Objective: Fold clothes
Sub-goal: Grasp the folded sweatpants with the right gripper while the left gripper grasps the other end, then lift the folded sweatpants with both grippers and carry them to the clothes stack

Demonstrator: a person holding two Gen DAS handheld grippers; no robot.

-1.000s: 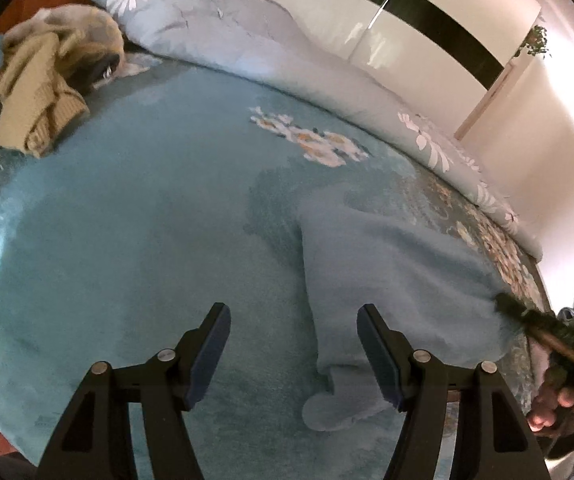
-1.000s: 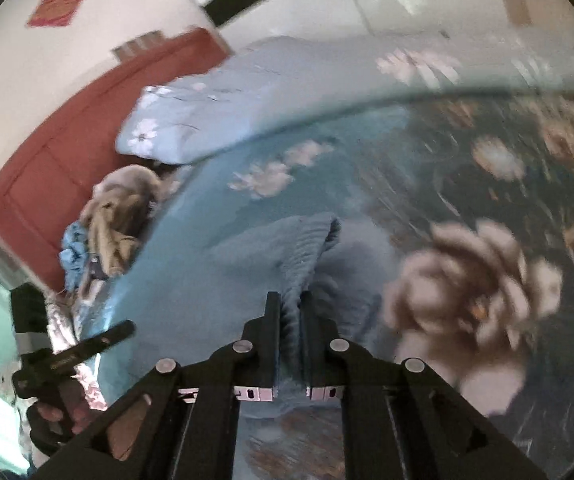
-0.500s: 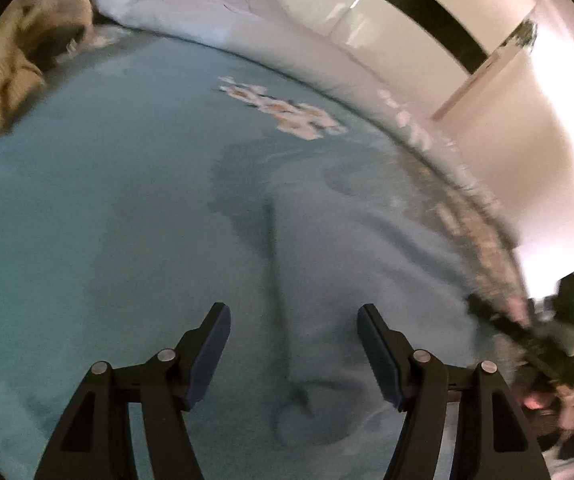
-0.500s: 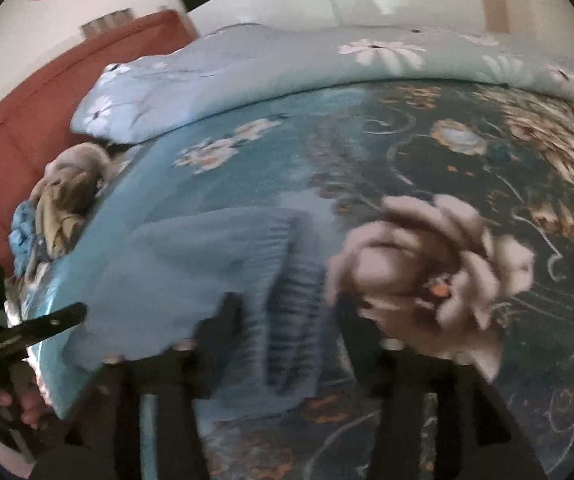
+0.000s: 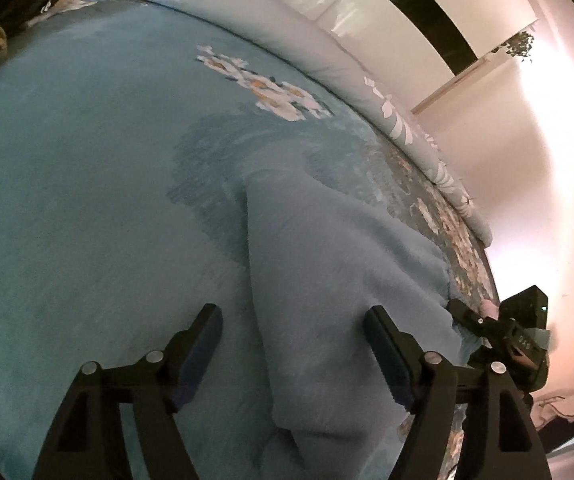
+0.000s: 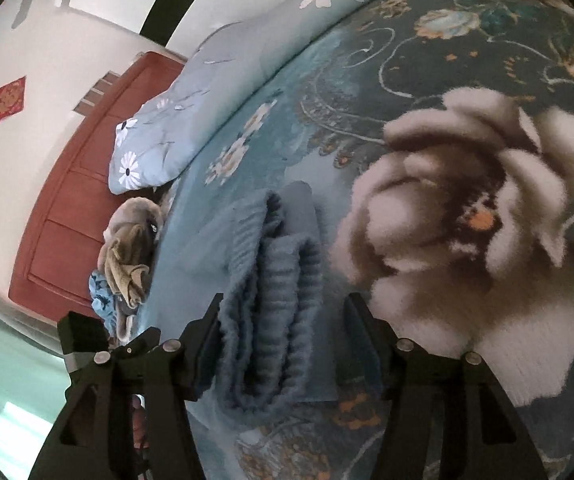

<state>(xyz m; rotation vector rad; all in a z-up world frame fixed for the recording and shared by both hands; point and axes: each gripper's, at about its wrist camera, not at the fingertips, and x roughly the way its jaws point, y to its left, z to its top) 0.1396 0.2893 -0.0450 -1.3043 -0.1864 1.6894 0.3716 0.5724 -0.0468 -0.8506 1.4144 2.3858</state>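
Clothes here mean, for us, one blue knit sweater (image 5: 339, 280) lying on the bed cover (image 5: 87, 200), plus a heap of other garments (image 6: 127, 264) far ahead and to the left of our right claw (image 6: 283, 332). The sweater sits doubled over: in the right wrist view its ribbed hem (image 6: 271, 312) lies in stacked layers directly between the spread fingers of that claw, which grips nothing. Our left claw (image 5: 293, 344) is likewise released, its jaws wide apart, with the sweater's long edge running forward from between them and its bulk reaching past the right-hand finger. In that view the right claw shows at the sweater's far right edge.

We judge that at least one fold is in this sweater, since the layers overlap and the body lies as a long narrow slab. Whether it needs another fold across its length, or is finished, we cannot settle from this. The heap beyond looks crumpled and unfolded, so work seems left there.

The bed cover is plush teal with large pale flowers (image 6: 475, 216); one big bloom lies just right of our right claw. A light blue duvet with white daisies (image 6: 159, 140) is bunched along the far side. Beyond it we see a reddish wooden headboard (image 6: 67, 232), white walls and a glossy white wardrobe with a dark band (image 5: 427, 12).
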